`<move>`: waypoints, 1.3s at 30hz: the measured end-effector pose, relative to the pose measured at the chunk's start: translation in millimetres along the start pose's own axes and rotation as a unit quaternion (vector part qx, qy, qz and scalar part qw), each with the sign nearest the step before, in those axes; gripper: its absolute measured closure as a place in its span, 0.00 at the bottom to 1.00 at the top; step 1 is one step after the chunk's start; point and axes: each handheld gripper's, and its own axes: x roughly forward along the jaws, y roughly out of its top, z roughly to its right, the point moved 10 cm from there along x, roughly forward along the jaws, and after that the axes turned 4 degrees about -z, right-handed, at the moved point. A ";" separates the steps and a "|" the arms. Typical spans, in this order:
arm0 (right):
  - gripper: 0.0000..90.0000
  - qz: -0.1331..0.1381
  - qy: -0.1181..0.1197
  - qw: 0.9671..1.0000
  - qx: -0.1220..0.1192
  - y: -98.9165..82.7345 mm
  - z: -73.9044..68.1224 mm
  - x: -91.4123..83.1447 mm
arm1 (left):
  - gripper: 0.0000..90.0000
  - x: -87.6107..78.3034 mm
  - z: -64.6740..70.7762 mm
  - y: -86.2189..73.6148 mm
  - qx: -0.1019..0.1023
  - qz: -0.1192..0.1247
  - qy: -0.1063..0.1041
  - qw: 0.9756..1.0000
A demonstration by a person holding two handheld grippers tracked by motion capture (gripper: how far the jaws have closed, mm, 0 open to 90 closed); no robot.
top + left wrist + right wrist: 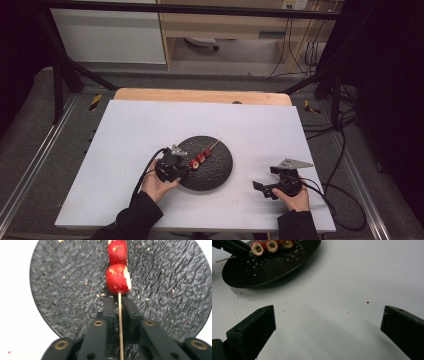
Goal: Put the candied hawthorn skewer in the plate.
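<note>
Your left gripper (119,305) has its jaws drawn close on either side of the thin wooden skewer (120,322), with a sliver of gap on each side, so the pads flank the stick rather than pinch it; I read that as released, barely. Right ahead of the jaw tips sits the nearest of the red fruit pieces (117,278), threaded on the stick, with another just behind it. No earlier picture is at hand, so I leave it at that.

In the high view your left hand (155,184) comes in from the near edge of the tabletop (130,135) and cups the gripper from below and behind, forearm angled toward the centre, jaws pointing level across the near-left rim of the black plate (220,172). The skewer lies slantwise on that plate, which sits near the middle of the tabletop, a little toward the near edge.

Your right gripper (328,320) stands wide open, nothing between its jaws but bare white surface with crumbs. Your right hand (295,200) holds it low near the near-right corner of the tabletop, well apart from the plate, jaws aimed left toward it.
</note>
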 end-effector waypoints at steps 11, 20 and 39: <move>0.01 0.003 0.000 1.000 0.004 1.1 -0.1 -2.1 | 0.45 -31.2 -8.6 -13.3 0.038 0.037 -0.017 0.998; 0.01 0.002 0.000 1.000 0.004 0.9 -0.3 -2.0 | 0.20 -52.2 -30.6 -39.8 0.037 0.054 -0.005 0.998; 0.01 -0.006 0.002 1.000 0.000 -2.1 -1.6 -0.3 | 0.07 -69.2 -75.7 -102.4 -0.016 0.097 0.009 0.995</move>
